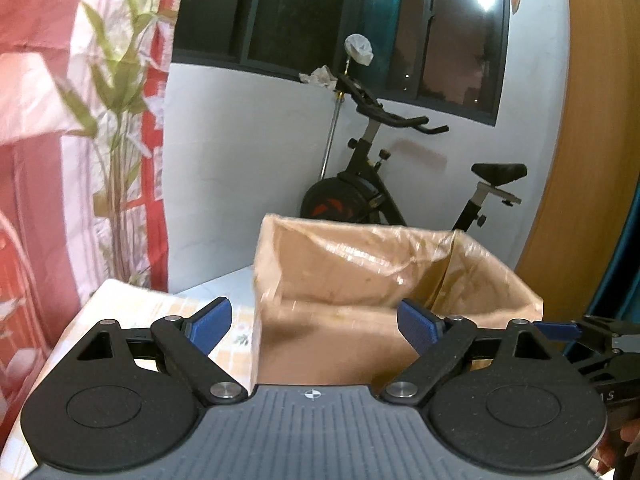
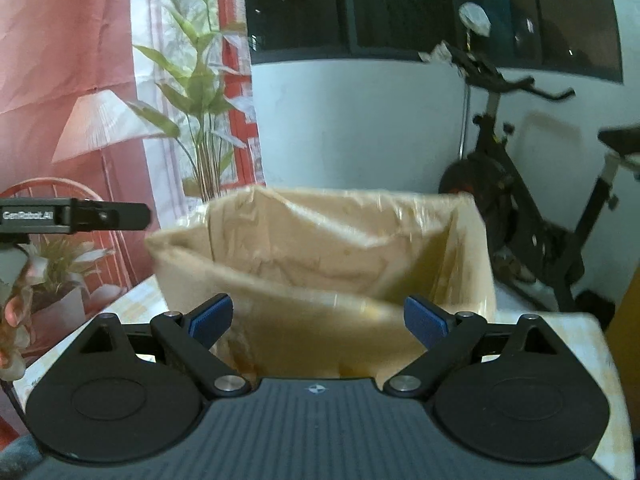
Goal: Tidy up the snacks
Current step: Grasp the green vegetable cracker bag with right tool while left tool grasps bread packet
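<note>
While both cameras face the open brown cardboard box (image 1: 360, 280) lined with glossy tape, no snack shows in either view; box interior partly hidden, contents cannot be told. Box sits on the pale patterned counter (image 1: 132, 308), straight ahead of both tools.

Left gripper (image 1: 314, 328): jaws apart, blue ribbed pads (image 1: 212, 328) wide, nothing between them, box's near wall seen through the gap. Right gripper (image 2: 318, 320): jaws apart too, empty, blue pads framing the box's near rim.

Right view: the left tool's black body (image 2: 76, 216) enters from the left edge, white lettering on it blurred, reads roughly "GenRobot.AI"; fingers of a hand (image 2: 14, 316) below it. Left view: the right tool's black body sits at the right edge beside the box, partial letter "S" readable, rest cut off.

Small round crosshair mark on each grey ribbed housing (image 1: 312, 394), no text.

Background: black exercise bike (image 1: 400, 184) against a white wall (image 1: 240, 160), dark window (image 1: 320, 12) above, red-and-white printed curtain (image 1: 60, 120) with lamp and plant motif at left. Motion blur on box edges.
</note>
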`<state>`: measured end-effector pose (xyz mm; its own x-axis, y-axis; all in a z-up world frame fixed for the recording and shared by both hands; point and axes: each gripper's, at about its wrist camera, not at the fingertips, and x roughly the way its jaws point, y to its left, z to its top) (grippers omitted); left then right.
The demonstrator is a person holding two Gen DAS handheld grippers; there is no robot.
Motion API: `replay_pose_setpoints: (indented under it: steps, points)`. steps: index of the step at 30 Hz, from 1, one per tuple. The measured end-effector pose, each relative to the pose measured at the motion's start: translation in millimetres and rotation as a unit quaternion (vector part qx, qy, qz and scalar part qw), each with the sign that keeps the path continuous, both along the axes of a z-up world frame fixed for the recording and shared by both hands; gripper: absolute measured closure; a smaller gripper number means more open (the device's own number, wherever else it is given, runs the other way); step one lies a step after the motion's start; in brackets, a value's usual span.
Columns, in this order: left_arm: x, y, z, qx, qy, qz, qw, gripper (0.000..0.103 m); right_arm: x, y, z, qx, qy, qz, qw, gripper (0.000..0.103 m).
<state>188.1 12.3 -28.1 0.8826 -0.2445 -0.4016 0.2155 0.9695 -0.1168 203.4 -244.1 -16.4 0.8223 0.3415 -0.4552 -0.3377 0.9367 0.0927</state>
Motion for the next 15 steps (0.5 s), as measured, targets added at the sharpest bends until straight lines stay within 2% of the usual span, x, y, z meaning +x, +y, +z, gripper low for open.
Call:
replay_pose_setpoints:
  steps: [9,15]
  points:
    - [-25,14,-45,-0.032,0.044,0.018,0.9983,0.013,-22,9,-41,-0.022,0.047,-0.039,0.998,0.008]
    - [-33,15,-72,-0.042,0.074,0.022,0.9961,0.016,-27,7,-71,-0.004,0.103,-0.056,0.993,0.008]
